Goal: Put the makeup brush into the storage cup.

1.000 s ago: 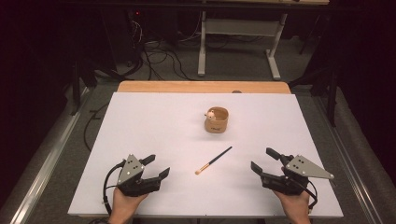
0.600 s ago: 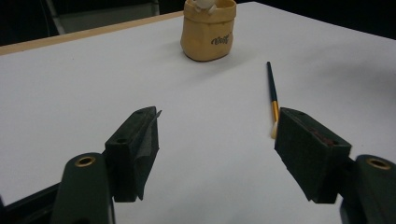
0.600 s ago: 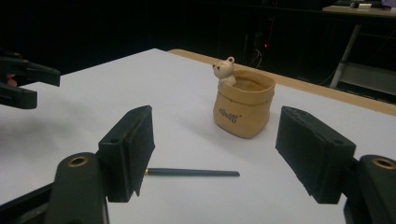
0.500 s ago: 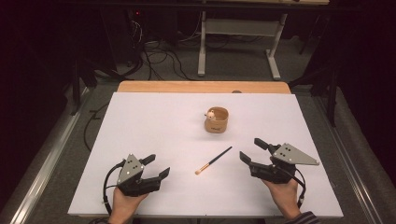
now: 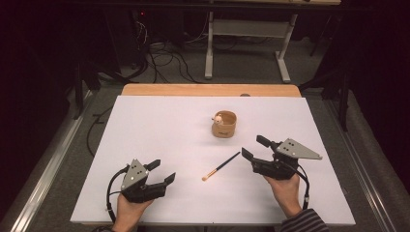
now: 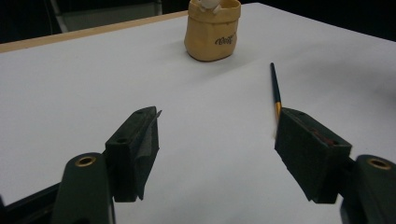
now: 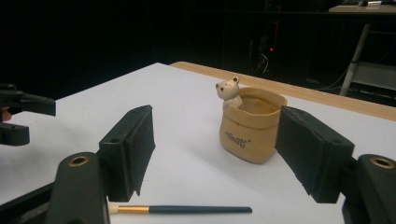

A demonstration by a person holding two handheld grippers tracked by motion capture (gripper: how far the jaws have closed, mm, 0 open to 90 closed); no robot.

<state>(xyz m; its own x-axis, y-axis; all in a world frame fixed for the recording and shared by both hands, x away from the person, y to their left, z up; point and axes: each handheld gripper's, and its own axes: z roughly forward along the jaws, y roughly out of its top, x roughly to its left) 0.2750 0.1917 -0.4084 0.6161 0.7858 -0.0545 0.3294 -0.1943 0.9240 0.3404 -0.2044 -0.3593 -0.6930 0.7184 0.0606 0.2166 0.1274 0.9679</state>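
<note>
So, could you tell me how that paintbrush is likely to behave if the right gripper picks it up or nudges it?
The paintbrush is thin and lies flat on the white table, so it probably offers little height to pinch. Its slim round handle looks stiff and light, and may roll if nudged sideways. The open right gripper would likely do best closing across the handle.

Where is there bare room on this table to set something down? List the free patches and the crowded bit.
The white table is bare across its left half, beyond the left gripper, and along its far edge behind the tan pot. It is crowded in the middle right: the paintbrush lies between the pot and the right gripper.
</note>
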